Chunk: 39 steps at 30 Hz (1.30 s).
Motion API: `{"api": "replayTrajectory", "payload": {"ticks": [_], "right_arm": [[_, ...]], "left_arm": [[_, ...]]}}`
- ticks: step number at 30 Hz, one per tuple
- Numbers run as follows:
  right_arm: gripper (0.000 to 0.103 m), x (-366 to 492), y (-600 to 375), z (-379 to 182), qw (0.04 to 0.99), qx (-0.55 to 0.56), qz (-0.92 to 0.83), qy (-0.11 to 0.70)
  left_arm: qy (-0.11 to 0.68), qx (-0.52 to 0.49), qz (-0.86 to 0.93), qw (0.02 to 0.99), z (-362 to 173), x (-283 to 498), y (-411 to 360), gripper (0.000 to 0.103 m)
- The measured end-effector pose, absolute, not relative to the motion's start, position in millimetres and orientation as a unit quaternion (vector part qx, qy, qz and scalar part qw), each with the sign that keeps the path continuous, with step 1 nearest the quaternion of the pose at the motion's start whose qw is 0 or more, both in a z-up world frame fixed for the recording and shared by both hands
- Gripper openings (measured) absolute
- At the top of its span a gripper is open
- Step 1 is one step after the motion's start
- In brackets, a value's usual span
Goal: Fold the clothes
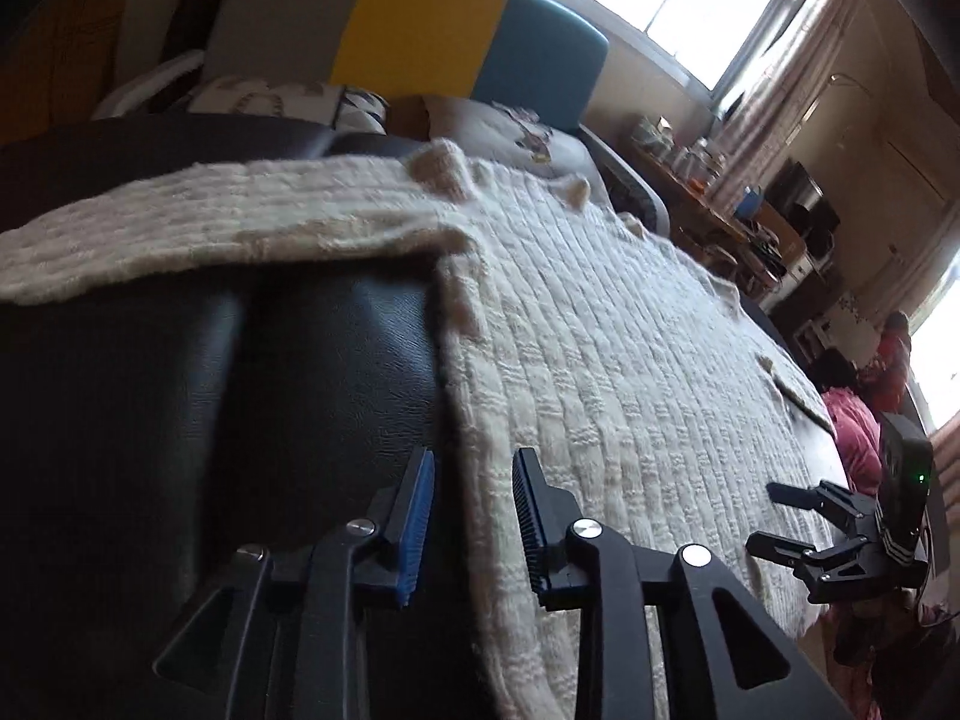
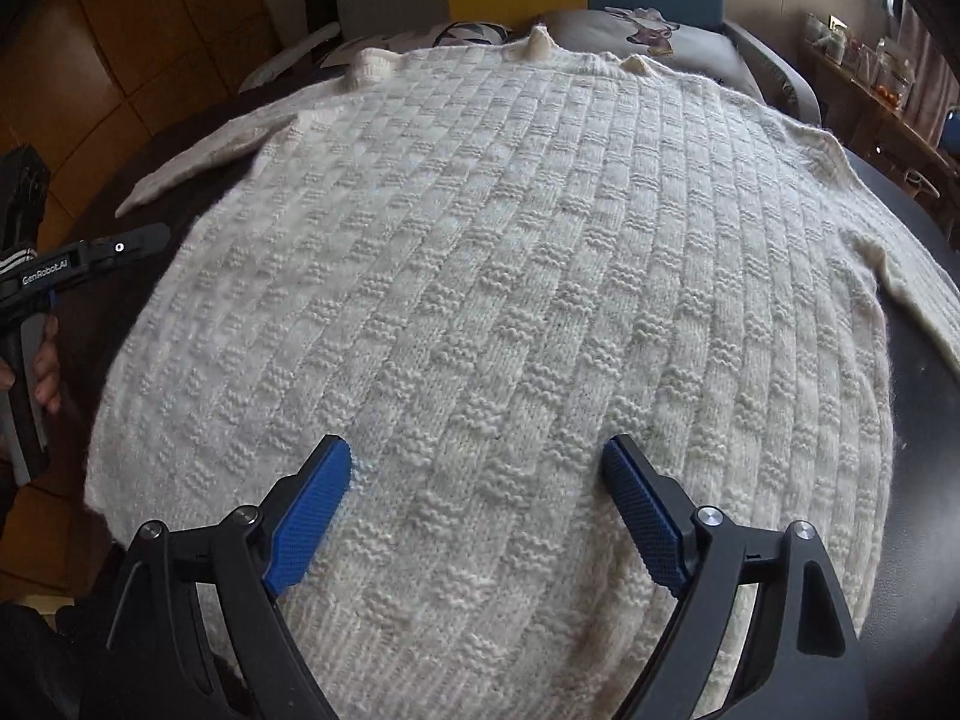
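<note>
Sweater [image 2: 492, 276] lies flat on the black desk [image 1: 180, 396], collar at twelve o'clock, one sleeve stretched toward nine. Left tongs [image 1: 474, 516] hang released over its side edge, nothing gripped. Right tongs [image 2: 477, 510] gape wide above the hem at six o'clock, holding nothing.

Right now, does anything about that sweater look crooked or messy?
Mostly not. The cream sweater lies flat on the dark surface. Only its neckline bunches into small peaks.
</note>
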State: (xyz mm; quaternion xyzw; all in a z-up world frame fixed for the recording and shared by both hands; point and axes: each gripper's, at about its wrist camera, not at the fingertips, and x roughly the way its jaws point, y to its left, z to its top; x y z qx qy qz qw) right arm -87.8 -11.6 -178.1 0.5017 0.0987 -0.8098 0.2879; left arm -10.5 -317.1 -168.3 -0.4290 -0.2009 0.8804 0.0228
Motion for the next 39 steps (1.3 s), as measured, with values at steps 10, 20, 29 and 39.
{"api": "replayTrajectory", "payload": {"ticks": [10,20,29,39], "right_arm": [[0.088,-101.9,-48.1,-151.4,0.318,0.468,-0.816,0.118],[0.088,-95.3,-75.8,-183.4,0.329,0.480,-0.794,0.175],[0.089,-85.3,-70.5,-160.9,0.341,0.474,-0.800,0.139],[0.090,-65.9,-58.3,-180.1,0.325,0.488,-0.793,0.164]], "left_arm": [[-0.175,-0.439,0.881,0.023,-177.0,-37.4,-303.7,0.019],[-0.145,-0.445,0.884,0.001,-178.8,-31.7,-312.0,0.009],[-0.172,-0.386,0.906,0.018,-137.3,-6.5,-294.4,0.017],[-0.165,-0.442,0.881,0.028,-171.7,-10.5,-263.9,0.016]]}}
